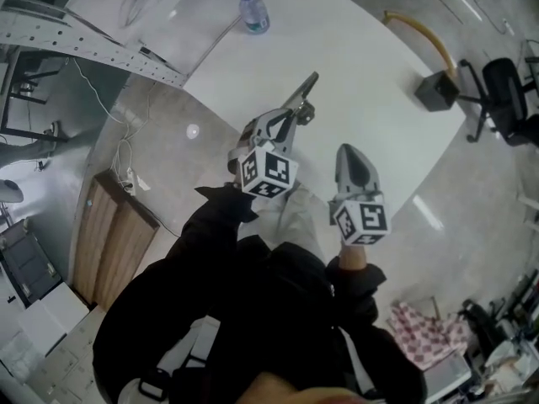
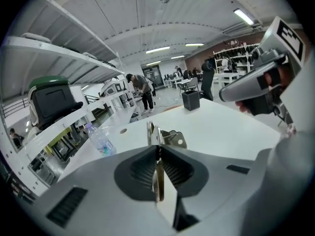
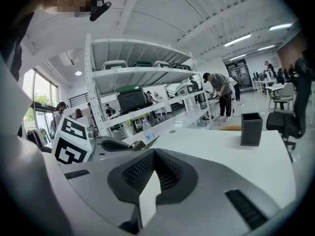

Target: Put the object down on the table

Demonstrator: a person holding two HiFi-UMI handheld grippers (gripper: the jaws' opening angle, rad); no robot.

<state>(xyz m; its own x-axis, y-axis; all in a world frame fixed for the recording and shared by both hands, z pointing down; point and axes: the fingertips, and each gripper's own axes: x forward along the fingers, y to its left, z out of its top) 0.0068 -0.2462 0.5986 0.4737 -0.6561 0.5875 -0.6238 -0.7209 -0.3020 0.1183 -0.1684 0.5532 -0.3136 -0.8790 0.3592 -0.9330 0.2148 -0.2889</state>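
A thin metal plier-like tool (image 1: 301, 99) sticks out forward from my left gripper (image 1: 289, 118), which is shut on its handle end. In the left gripper view the tool (image 2: 165, 137) stands on edge between the pressed pads, above the white table (image 2: 221, 127). It hangs over the table (image 1: 354, 74) near its front edge; contact with the top cannot be told. My right gripper (image 1: 349, 152) is beside it to the right, shut with nothing between its jaws (image 3: 154, 152). From the right gripper view the tool (image 3: 143, 143) points toward the shelves.
A water bottle (image 1: 253, 13) stands at the table's far side and a black box (image 1: 436, 91) at its right edge. An office chair (image 1: 505, 99) is beyond that. Metal shelving (image 1: 93, 45) runs along the left, with a wooden cabinet (image 1: 109, 242) on the floor.
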